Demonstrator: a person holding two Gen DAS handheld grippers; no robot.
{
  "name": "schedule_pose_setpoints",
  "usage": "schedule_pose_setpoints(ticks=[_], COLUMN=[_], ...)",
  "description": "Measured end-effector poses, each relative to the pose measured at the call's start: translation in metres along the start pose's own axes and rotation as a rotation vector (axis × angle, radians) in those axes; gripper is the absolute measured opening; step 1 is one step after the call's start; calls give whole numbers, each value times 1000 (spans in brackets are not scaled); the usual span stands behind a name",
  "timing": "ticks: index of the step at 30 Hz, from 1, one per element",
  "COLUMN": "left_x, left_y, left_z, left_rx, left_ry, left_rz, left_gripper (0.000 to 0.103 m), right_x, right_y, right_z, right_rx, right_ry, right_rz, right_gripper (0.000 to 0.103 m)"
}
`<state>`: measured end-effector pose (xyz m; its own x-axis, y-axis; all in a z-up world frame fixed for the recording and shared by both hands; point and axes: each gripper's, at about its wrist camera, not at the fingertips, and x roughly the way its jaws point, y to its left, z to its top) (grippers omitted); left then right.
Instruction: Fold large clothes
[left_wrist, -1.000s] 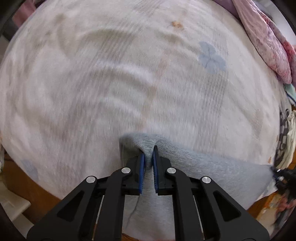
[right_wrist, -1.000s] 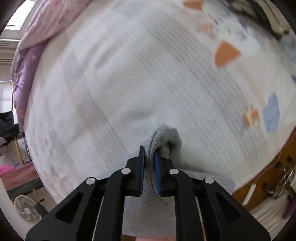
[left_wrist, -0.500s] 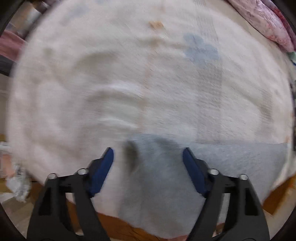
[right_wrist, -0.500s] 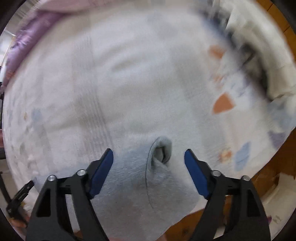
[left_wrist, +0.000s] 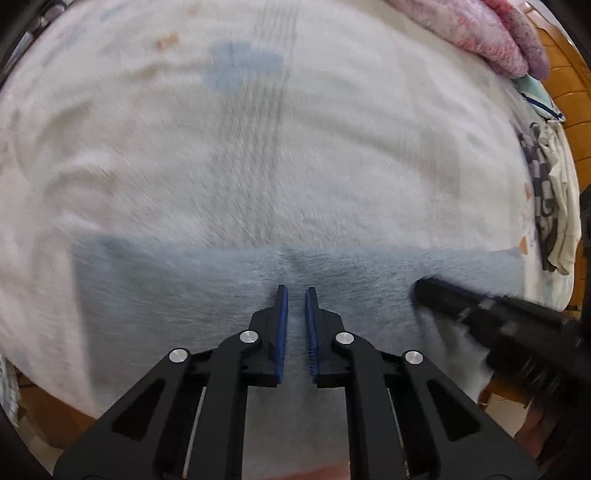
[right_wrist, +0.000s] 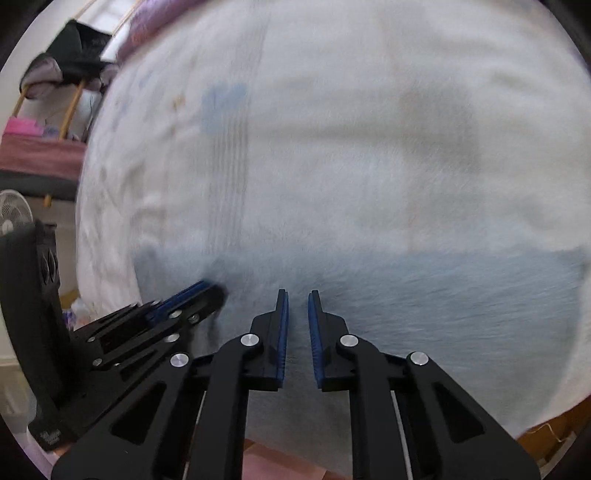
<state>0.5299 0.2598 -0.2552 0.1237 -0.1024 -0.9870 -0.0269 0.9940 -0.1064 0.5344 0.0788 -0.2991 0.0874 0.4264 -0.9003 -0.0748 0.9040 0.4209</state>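
A grey garment (left_wrist: 177, 280) lies flat along the near edge of the bed and hangs over it; it also shows in the right wrist view (right_wrist: 443, 295). My left gripper (left_wrist: 295, 291) hovers over the garment's middle, jaws nearly closed with a narrow gap and nothing between them. My right gripper (right_wrist: 297, 293) sits likewise over the grey cloth, nearly closed and empty. The right gripper appears at the right of the left wrist view (left_wrist: 480, 306). The left gripper appears at the left of the right wrist view (right_wrist: 184, 306). Both views are motion-blurred.
The bed has a white sheet (left_wrist: 258, 147) with pale blue and orange prints. A pink blanket (left_wrist: 491, 33) lies at the far right corner, with patterned clothes (left_wrist: 550, 206) at the right edge. A fan (right_wrist: 13, 212) and a clothes-laden rack (right_wrist: 70, 55) stand left of the bed.
Both grippers, shut on the grey garment a second ago, opened wide and released it onto the bed. They have since closed to a narrow gap and moved together over the flat cloth.
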Motion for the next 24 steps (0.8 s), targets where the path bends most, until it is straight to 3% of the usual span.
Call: schedule_pose_setpoints(ticks=[1, 5, 7, 8, 11, 12, 14, 15, 17, 19, 21, 24], left_x=[10, 9, 0, -4, -11, -12, -1, 4, 4, -9, -31, -40], left_y=[0, 1, 4, 8, 28, 34, 64, 85, 122, 139, 127, 70], left_z=[1, 2, -2, -6, -20, -23, -39, -48, -68, -79, -82, -74], left_rx=[30, 213, 266, 295, 301, 293, 261, 217, 99, 1, -63, -18], left_ry=[29, 33, 11, -11, -15, -9, 58, 109, 180, 176, 99, 26], left_rz=[27, 44, 68, 146, 146, 175, 389, 420, 413, 398, 298, 104], left_gripper=[0, 2, 2, 2, 2, 2, 2, 1, 0, 0, 0, 1], right_x=[10, -4, -25, -32, -37, -38, -44, -49, -64, -77, -85, -69], right_y=[-3, -30, -51, -62, -99, -113, -135, -143, -147, -127, -101, -50], right_z=[-4, -16, -20, -24, -46, -54, -68, -75, -86, -91, -93, -89], right_rx=[-17, -54, -59, -50, -36, -15, 50, 93, 170, 157, 127, 74], right_ry=[29, 39, 30, 27, 45, 63, 76, 73, 58, 14, -33, -41], right_rz=[-41, -35, -66, -60, -169, -202, -237, -238, -270, -272, -206, -51], right_gripper=[1, 0, 0, 0, 0, 0, 0, 0, 0, 2, 2, 2])
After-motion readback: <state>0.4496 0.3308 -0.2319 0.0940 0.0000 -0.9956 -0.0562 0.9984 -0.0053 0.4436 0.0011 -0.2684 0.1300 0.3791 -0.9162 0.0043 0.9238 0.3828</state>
